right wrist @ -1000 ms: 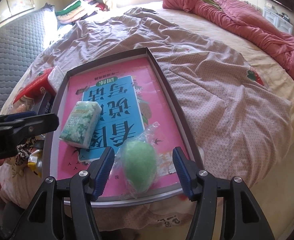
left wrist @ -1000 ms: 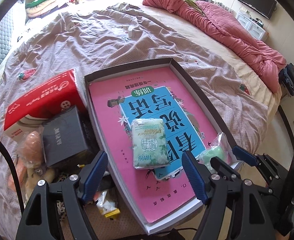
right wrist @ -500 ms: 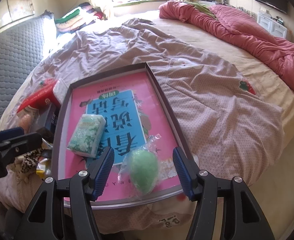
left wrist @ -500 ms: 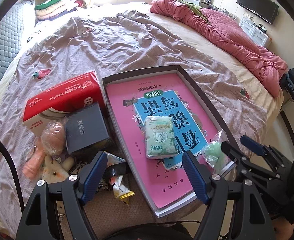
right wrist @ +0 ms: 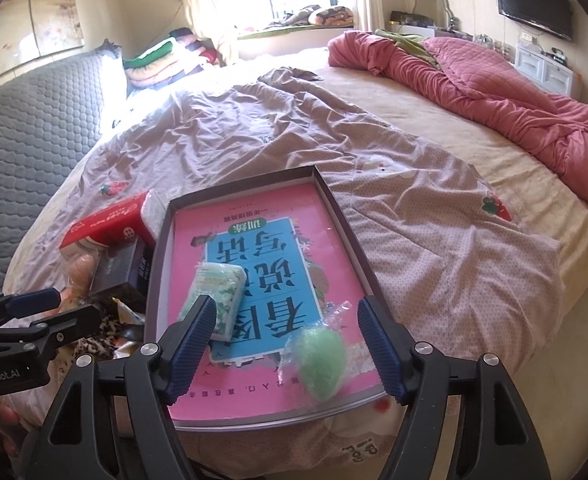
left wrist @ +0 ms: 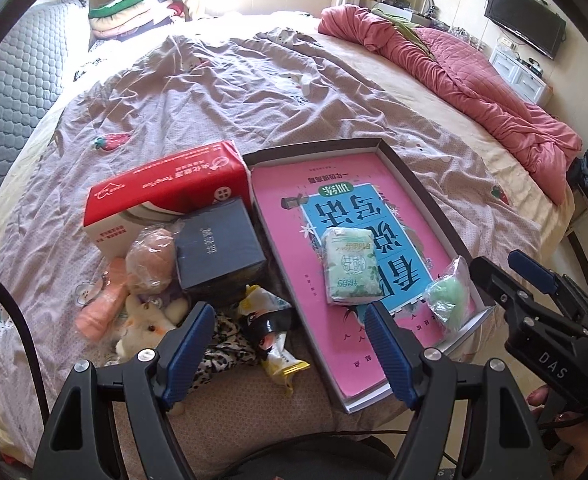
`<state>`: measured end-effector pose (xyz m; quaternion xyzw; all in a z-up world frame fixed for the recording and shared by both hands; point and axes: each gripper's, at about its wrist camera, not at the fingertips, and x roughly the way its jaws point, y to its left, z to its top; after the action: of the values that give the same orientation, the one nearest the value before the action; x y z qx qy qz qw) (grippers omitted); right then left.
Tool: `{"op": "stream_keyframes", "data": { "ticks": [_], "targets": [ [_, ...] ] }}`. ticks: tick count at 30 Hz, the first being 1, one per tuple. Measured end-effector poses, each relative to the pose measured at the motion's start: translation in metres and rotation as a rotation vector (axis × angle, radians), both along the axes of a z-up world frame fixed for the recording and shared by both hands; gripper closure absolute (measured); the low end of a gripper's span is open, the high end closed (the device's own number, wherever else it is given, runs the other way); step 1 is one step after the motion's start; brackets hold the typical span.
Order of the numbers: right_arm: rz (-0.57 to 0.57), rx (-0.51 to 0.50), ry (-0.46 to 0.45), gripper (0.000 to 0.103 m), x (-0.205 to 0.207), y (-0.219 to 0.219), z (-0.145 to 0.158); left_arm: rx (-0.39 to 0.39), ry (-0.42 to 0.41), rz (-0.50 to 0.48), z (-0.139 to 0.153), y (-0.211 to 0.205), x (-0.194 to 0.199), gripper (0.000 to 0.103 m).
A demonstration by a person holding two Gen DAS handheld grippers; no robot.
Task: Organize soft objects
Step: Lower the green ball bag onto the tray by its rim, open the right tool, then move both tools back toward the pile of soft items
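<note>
A shallow dark-rimmed box (left wrist: 426,196) with a pink and blue printed floor lies on the bed; it also shows in the right wrist view (right wrist: 346,224). In it lie a green tissue pack (left wrist: 352,270) (right wrist: 215,294) and a green sponge in clear wrap (left wrist: 448,308) (right wrist: 322,354). Left of the box lies a pile: plush toys (left wrist: 149,280), a snack packet (left wrist: 271,332), a leopard-print cloth (left wrist: 221,354). My left gripper (left wrist: 287,354) is open and empty above the pile's near edge. My right gripper (right wrist: 287,350) is open and empty, just short of the sponge.
A red tissue box (left wrist: 165,192) and a dark blue box (left wrist: 217,246) stand beside the pile. A crumpled red quilt (left wrist: 474,80) lies at the bed's far right. A grey headboard (right wrist: 25,128) is on the left. The bed edge is close in front.
Both grippers have drawn back and risen from the box. The left view has swung left, showing the pile of toys. The sponge and tissue pack lie where they were.
</note>
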<state>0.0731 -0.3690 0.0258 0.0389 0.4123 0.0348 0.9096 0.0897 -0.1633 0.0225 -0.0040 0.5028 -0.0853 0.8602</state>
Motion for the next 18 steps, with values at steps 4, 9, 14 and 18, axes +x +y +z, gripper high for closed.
{"op": "stream_keyframes", "data": {
  "ticks": [4, 9, 14, 18],
  "targets": [
    [0.015, -0.002, -0.013, 0.028, -0.002, 0.009, 0.007, -0.004, -0.001, 0.012, 0.002, 0.009, -0.003, 0.026],
    [0.042, -0.010, -0.031, 0.028, -0.005, 0.022, 0.018, -0.013, -0.011, 0.028, 0.005, 0.021, -0.007, 0.026],
    [0.074, -0.020, -0.052, 0.028, -0.008, 0.038, 0.029, -0.030, -0.017, 0.047, 0.008, 0.036, -0.008, 0.026],
    [0.102, -0.034, -0.062, 0.028, -0.010, 0.053, 0.035, -0.029, -0.029, 0.059, 0.010, 0.045, -0.011, 0.026]
  ]
}}
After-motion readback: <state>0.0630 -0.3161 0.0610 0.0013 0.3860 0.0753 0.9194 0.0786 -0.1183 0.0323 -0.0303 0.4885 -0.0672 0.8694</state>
